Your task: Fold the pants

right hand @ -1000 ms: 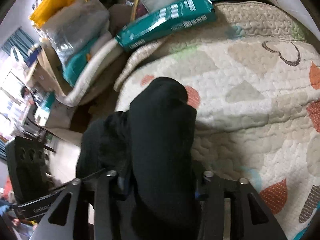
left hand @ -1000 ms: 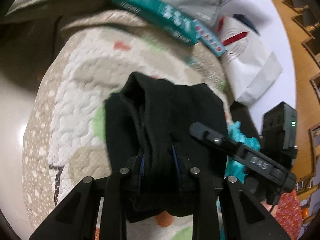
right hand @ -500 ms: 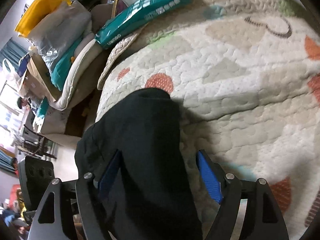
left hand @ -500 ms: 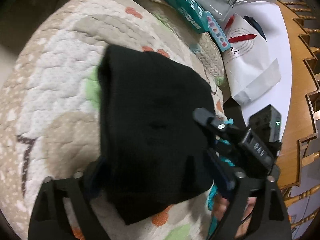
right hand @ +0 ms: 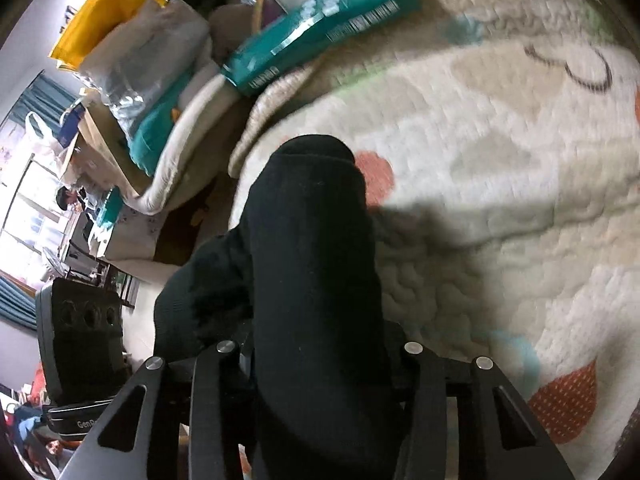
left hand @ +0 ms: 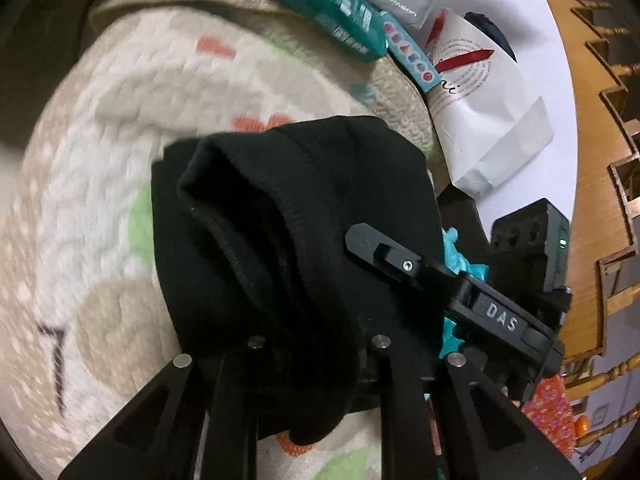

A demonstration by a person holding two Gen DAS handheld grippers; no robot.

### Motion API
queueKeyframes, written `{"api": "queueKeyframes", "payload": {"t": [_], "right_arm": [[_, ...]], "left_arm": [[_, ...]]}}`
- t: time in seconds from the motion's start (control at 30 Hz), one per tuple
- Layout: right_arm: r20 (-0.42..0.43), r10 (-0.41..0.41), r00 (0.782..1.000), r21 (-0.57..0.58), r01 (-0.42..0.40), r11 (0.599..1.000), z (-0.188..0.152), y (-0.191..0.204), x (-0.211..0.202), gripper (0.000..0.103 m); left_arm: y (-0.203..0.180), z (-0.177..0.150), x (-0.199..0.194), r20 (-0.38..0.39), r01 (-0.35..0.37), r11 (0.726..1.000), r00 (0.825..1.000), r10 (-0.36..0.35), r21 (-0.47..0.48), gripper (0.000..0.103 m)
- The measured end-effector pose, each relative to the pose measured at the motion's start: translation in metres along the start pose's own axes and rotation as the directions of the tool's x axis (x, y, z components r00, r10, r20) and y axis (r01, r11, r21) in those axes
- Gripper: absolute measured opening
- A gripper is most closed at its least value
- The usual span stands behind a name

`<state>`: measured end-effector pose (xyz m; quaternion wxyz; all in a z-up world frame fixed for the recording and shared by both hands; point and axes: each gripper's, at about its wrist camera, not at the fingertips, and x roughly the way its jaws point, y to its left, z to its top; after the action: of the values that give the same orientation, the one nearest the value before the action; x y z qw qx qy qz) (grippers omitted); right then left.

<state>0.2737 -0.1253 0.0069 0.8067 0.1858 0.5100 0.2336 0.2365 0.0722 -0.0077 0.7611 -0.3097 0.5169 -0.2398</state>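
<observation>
The black pants [left hand: 288,220] are bunched into a thick fold on the patterned quilt [left hand: 100,140]. My left gripper [left hand: 316,320] is closing on their near end, with cloth filling the gap and hiding the pads. In the same view one finger of the right gripper [left hand: 384,252] rests against the right side of the bundle. In the right wrist view the pants [right hand: 312,240] run up between the jaws of my right gripper [right hand: 320,328], which are also closing on the cloth. The left gripper's body [right hand: 80,320] shows at lower left.
A teal package [left hand: 320,4] and a white paper bag [left hand: 480,120] lie at the quilt's far edge, with wooden chairs [left hand: 600,120] to the right. In the right wrist view a yellow bag [right hand: 104,20], plastic-wrapped goods and a folded beige pad [right hand: 188,128] crowd the left.
Half a second ago both grippers stood wide with blue pads showing and the pants lay flatter. Both have since closed on the cloth, and the bundle is bunched up again.
</observation>
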Motion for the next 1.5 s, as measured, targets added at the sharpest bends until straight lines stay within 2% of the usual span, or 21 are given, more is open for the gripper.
{"api": "queueKeyframes", "payload": {"t": [0.13, 0.23, 0.27, 0.33, 0.37, 0.5, 0.67, 0.73, 0.8, 0.83, 0.93, 1.03, 1.07, 1.13, 1.17, 1.23, 1.3, 1.37, 1.43, 1.47, 1.5], "right_arm": [[-0.001, -0.041, 0.999, 0.003, 0.041, 0.999, 0.008, 0.0, 0.011, 0.048], [-0.02, -0.105, 0.994, 0.051, 0.106, 0.993, 0.004, -0.018, 0.025, 0.059], [-0.015, -0.118, 0.993, 0.072, 0.118, 0.99, 0.0, -0.024, 0.026, 0.062], [-0.003, -0.102, 0.995, 0.119, 0.102, 0.988, -0.009, -0.039, 0.025, 0.076], [0.003, -0.091, 0.996, 0.137, 0.089, 0.987, -0.015, -0.044, 0.024, 0.078], [0.036, -0.087, 0.996, 0.155, 0.081, 0.985, -0.031, -0.05, 0.017, 0.079], [0.037, -0.074, 0.997, 0.175, 0.066, 0.982, -0.042, -0.051, 0.006, 0.079], [0.03, -0.046, 0.998, 0.2, 0.039, 0.979, -0.051, -0.055, 0.004, 0.079], [0.021, 0.023, 1.0, 0.267, -0.028, 0.963, -0.056, -0.062, 0.003, 0.074], [0.026, 0.064, 0.998, 0.322, -0.069, 0.944, -0.058, -0.066, 0.003, 0.07], [0.077, 0.211, 0.975, 0.487, -0.221, 0.845, -0.066, -0.077, 0.001, 0.064], [0.084, 0.271, 0.959, 0.526, -0.274, 0.805, -0.078, -0.07, 0.006, 0.064], [0.084, 0.269, 0.96, 0.523, -0.272, 0.807, -0.081, -0.068, 0.007, 0.064], [0.077, 0.198, 0.977, 0.507, -0.209, 0.836, -0.085, -0.068, 0.007, 0.068], [0.062, 0.166, 0.984, 0.497, -0.174, 0.85, -0.084, -0.071, 0.008, 0.072], [0.052, 0.146, 0.988, 0.467, -0.153, 0.871, -0.083, -0.069, 0.005, 0.073], [0.045, 0.067, 0.997, 0.447, -0.08, 0.891, -0.079, -0.064, -0.007, 0.078], [0.109, -0.016, 0.994, 0.402, -0.029, 0.915, -0.071, -0.056, -0.031, 0.079], [0.194, -0.071, 0.978, 0.329, 0.003, 0.944, -0.059, -0.041, -0.054, 0.079], [0.213, -0.077, 0.974, 0.296, 0.011, 0.955, -0.053, -0.036, -0.061, 0.078], [0.228, -0.071, 0.971, 0.268, 0.008, 0.963, -0.044, -0.029, -0.063, 0.072]], "left_arm": [[0.0, 0.02, 0.002, -0.002, -0.07, 0.997, 0.998, 0.07, 0.029, 0.02], [0.02, 0.033, 0.012, 0.007, -0.154, 0.987, 0.988, 0.155, -0.034, 0.038], [0.035, 0.035, 0.014, 0.008, -0.168, 0.982, 0.986, 0.169, -0.085, 0.041], [0.053, 0.027, 0.01, 0.007, -0.11, 0.984, 0.994, 0.112, -0.142, 0.043], [0.056, 0.023, 0.009, 0.02, -0.09, 0.984, 0.995, 0.094, -0.154, 0.043], [0.038, 0.0, 0.011, 0.048, -0.131, 0.987, 0.989, 0.136, -0.095, 0.045], [0.03, -0.036, 0.012, 0.072, -0.088, 0.987, 0.993, 0.098, -0.131, 0.048], [0.032, -0.047, 0.01, 0.094, -0.072, 0.985, 0.992, 0.087, -0.158, 0.048], [0.028, -0.051, 0.011, 0.093, -0.09, 0.987, 0.99, 0.102, -0.131, 0.047], [0.025, -0.049, 0.012, 0.081, -0.105, 0.988, 0.99, 0.114, -0.115, 0.047], [0.026, -0.041, 0.008, 0.043, -0.098, 0.986, 0.994, 0.104, -0.138, 0.045], [0.03, -0.033, -0.004, 0.039, -0.102, 0.983, 0.993, 0.109, -0.155, 0.045], [0.031, -0.031, -0.007, 0.038, -0.117, 0.982, 0.992, 0.124, -0.15, 0.045], [0.04, -0.03, -0.006, 0.001, -0.148, 0.978, 0.989, 0.15, -0.15, 0.048], [0.045, -0.031, -0.007, -0.01, -0.13, 0.978, 0.991, 0.13, -0.163, 0.048], [0.051, -0.036, -0.013, -0.014, -0.098, 0.978, 0.995, 0.097, -0.184, 0.048], [0.053, -0.038, -0.02, -0.015, -0.081, 0.979, 0.997, 0.08, -0.189, 0.049], [0.053, -0.04, -0.03, -0.004, -0.063, 0.981, 0.998, 0.063, -0.185, 0.049], [0.049, -0.036, -0.045, 0.056, -0.067, 0.983, 0.995, 0.078, -0.17, 0.049], [0.048, -0.035, -0.051, 0.084, -0.07, 0.984, 0.993, 0.085, -0.167, 0.049], [0.045, -0.03, -0.056, 0.121, -0.06, 0.984, 0.989, 0.081, -0.166, 0.049]]}}
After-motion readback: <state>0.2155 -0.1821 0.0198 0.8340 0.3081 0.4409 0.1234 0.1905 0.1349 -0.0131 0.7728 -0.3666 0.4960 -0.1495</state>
